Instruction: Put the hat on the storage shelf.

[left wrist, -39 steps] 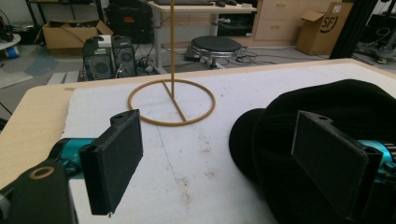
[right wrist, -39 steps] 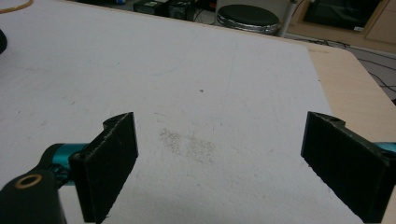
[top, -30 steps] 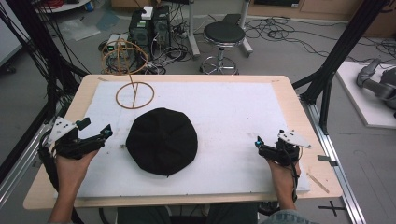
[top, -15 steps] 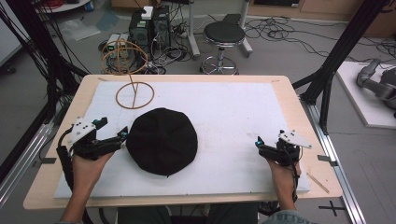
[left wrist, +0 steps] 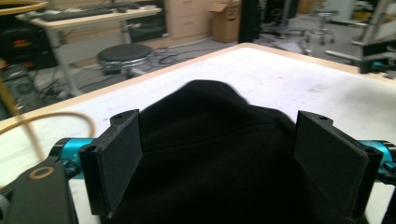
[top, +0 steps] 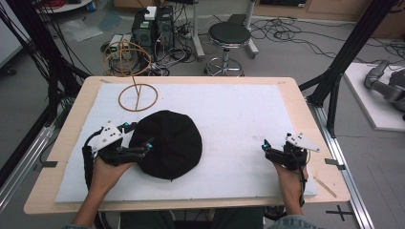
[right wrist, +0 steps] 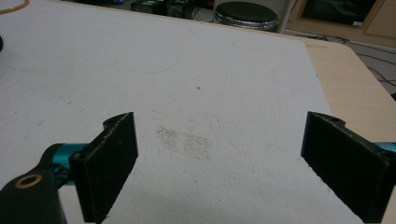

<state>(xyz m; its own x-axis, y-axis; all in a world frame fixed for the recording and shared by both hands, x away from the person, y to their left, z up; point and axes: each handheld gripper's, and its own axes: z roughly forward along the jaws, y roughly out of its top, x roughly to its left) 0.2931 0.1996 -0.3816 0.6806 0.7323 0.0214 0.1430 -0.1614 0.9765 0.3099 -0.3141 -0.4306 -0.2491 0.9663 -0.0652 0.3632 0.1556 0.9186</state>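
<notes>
Black cap (top: 167,144) lies flat on the white mat (top: 239,119), left of the tabletop's centre and toward the near edge, just short of the wooden ring stand (top: 137,97) at the far-left corner. Left gripper (top: 137,138) has closed in from the left edge over the past second and now straddles the cap's left rim, jaws spread wide with dark fabric between them in the left gripper view, unclamped; a grasp appears imminent. Right gripper (top: 264,144) remains parked near the right edge, jaws apart over bare mat, well clear of the cap.
</notes>
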